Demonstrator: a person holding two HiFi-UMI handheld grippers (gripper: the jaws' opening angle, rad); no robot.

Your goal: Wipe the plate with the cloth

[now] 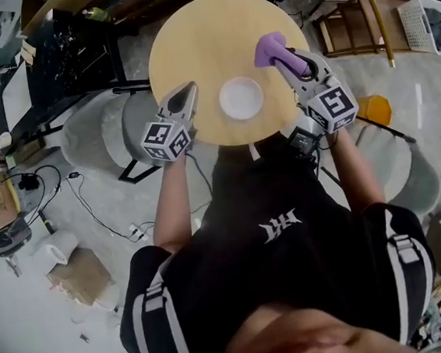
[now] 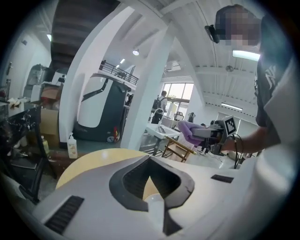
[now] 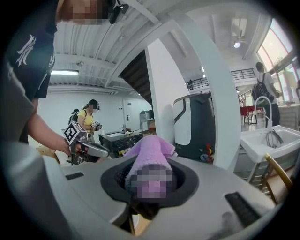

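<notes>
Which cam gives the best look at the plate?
Head view: the whole white plate shows from above on the round wooden table, uncovered. The left gripper view catches only a pale sliver of it, low in frame. The right gripper view shows none; the purple cloth fills its middle.

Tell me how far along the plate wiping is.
Done: the cloth is picked up, clamped in the right gripper. In hand: it hangs over the table beside the plate, not on it. To do: all the wiping; the left gripper is shut and empty near the plate.
</notes>
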